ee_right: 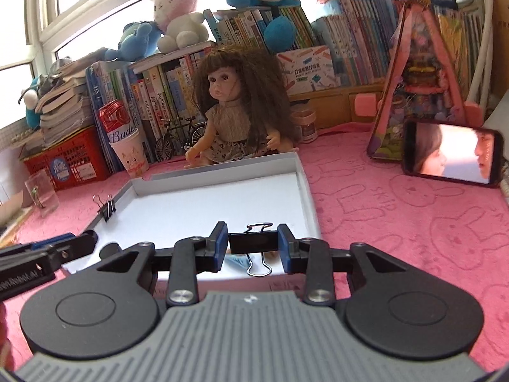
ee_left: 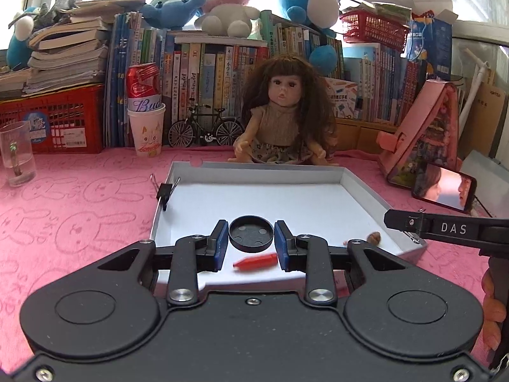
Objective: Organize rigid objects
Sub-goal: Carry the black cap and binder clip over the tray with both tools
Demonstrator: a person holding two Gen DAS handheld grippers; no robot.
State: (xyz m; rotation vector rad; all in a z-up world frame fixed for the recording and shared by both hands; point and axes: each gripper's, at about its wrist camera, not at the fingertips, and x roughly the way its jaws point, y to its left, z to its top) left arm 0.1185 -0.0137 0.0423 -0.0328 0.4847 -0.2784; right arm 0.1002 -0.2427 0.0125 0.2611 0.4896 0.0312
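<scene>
A black binder clip (ee_right: 253,242) was pinched between the pads of the right gripper (ee_right: 253,243), held low over the near edge of the white tray (ee_right: 305,187); the left gripper (ee_left: 251,243) was spread wide, with a round black lid (ee_left: 251,234) lying between its fingers but not squeezed, as far as could be seen; a red cap (ee_left: 256,260) was lying on the tray floor close by; a second clip (ee_left: 164,192) was fixed on the tray's left wall; the held clip could be dropped outside the tray if let go too early, because it was so near the edge; the lid could be pushed away if the fingers were closed off-centre.

A round black plastic cap (ee_left: 251,234) lies between the left gripper's (ee_left: 251,245) fingers, inside the shallow white cardboard tray (ee_left: 366,187); a red pen cap (ee_left: 256,260) lies just nearer.
</scene>
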